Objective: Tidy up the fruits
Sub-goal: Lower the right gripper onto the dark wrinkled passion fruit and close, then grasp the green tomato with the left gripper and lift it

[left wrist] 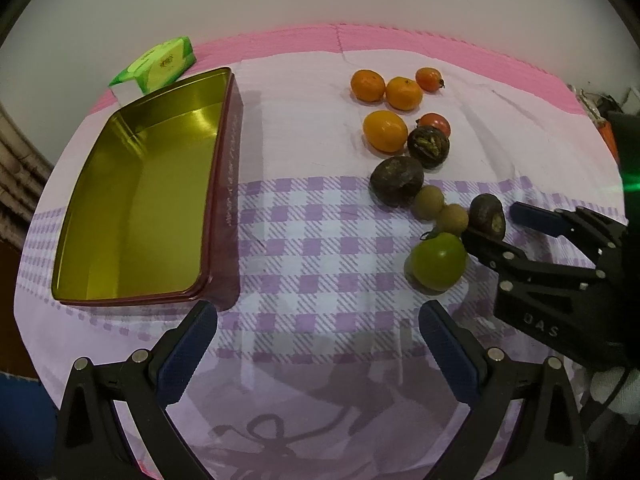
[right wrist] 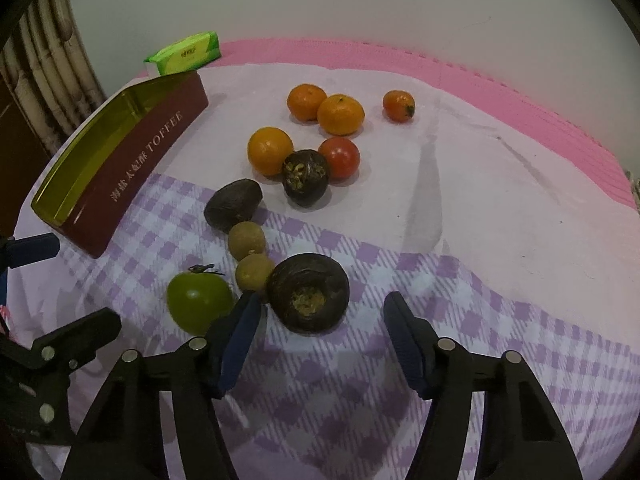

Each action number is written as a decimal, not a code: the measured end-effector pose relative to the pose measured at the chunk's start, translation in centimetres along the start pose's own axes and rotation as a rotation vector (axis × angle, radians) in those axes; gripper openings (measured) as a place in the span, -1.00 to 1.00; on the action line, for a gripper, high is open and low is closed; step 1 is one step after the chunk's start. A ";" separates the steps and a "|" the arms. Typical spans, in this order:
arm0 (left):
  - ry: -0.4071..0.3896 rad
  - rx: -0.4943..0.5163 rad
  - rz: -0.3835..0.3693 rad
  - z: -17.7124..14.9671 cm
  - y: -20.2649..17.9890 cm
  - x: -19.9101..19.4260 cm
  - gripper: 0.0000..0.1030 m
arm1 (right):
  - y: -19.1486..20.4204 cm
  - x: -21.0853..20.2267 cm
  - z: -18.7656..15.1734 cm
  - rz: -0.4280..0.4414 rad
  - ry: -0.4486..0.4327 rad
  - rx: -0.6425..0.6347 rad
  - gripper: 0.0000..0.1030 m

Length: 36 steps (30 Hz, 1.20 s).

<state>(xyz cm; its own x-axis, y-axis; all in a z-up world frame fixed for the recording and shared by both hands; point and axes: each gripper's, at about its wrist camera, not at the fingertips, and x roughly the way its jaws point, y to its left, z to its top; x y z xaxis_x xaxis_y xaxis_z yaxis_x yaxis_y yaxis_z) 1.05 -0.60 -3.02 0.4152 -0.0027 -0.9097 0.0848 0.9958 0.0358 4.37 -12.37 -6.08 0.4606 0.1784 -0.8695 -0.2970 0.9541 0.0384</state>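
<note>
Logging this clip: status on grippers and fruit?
Both grippers open, empty. Right gripper straddling nearest dark fruit. Tin empty, all fruit on cloth. Green fruit and brown fruit crowd its left finger.

"TOFFEE" plus Chinese characters on maroon tin side [right wrist: 136, 176]; "DAS" on right gripper body [left wrist: 538, 322].

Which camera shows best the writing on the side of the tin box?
The right wrist view: the tin box turns its dark red side toward it, reading TOFFEE. The left wrist view looks into its golden inside; the lettering is steep and unreadable.
</note>
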 end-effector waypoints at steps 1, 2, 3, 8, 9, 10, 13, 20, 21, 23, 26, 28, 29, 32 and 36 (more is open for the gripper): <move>0.003 0.004 -0.001 0.0 -0.1 0.1 0.94 | -0.1 0.2 0.0 0.004 0.002 0.001 0.18; 0.007 0.007 0.000 0.0 -0.2 0.3 0.94 | -0.1 0.3 0.1 0.005 0.002 0.002 0.09; 0.009 0.011 -0.001 0.0 -0.3 0.4 0.94 | -0.1 0.4 0.1 0.011 0.006 0.003 0.04; 0.023 0.018 -0.004 0.1 -0.6 0.8 0.94 | 0.2 0.7 0.4 0.012 -0.004 -0.005 -0.10; 0.025 0.017 -0.005 0.2 -0.6 0.9 0.94 | 0.1 0.7 0.4 0.013 -0.005 -0.005 -0.14; 0.027 0.016 -0.007 0.2 -0.6 0.9 0.94 | 0.2 0.7 0.4 0.015 -0.009 -0.005 -0.19; 0.029 0.018 -0.010 0.3 -0.8 1.0 0.94 | 0.2 0.7 0.2 0.013 -0.012 -0.002 -0.19; 0.031 0.028 -0.048 0.8 -1.4 0.9 0.94 | -0.8 0.6 0.1 -0.007 -0.008 0.026 -0.20; 0.033 0.029 -0.052 0.9 -1.5 1.0 0.94 | -1.2 0.6 0.0 -0.017 -0.008 0.034 -0.20; 0.046 0.028 -0.069 1.2 -1.7 1.1 0.94 | -1.9 0.5 0.0 -0.024 -0.009 0.055 -0.20; 0.061 0.031 -0.096 1.7 -2.2 1.3 0.90 | -2.8 0.6 -0.1 -0.038 -0.014 0.080 -0.20; 0.071 0.038 -0.113 2.0 -2.7 1.5 0.86 | -3.3 0.6 -0.1 -0.037 -0.018 0.091 -0.20; 0.073 0.042 -0.119 2.2 -2.9 1.6 0.82 | -3.3 0.6 -0.1 -0.039 -0.019 0.093 -0.20; 0.077 0.047 -0.141 2.7 -3.6 2.0 0.68 | -3.5 0.6 -0.1 -0.040 -0.023 0.100 -0.20; 0.083 0.055 -0.162 3.4 -4.3 2.8 0.44 | -3.5 0.7 0.0 -0.031 -0.025 0.105 -0.20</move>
<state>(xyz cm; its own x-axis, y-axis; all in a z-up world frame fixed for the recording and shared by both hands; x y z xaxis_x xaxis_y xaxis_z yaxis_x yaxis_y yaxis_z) 4.94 -5.18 -4.25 0.3158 -0.1524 -0.9365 0.1948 0.9764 -0.0933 5.68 -15.60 -6.82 0.4891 0.1535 -0.8586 -0.1939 0.9789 0.0645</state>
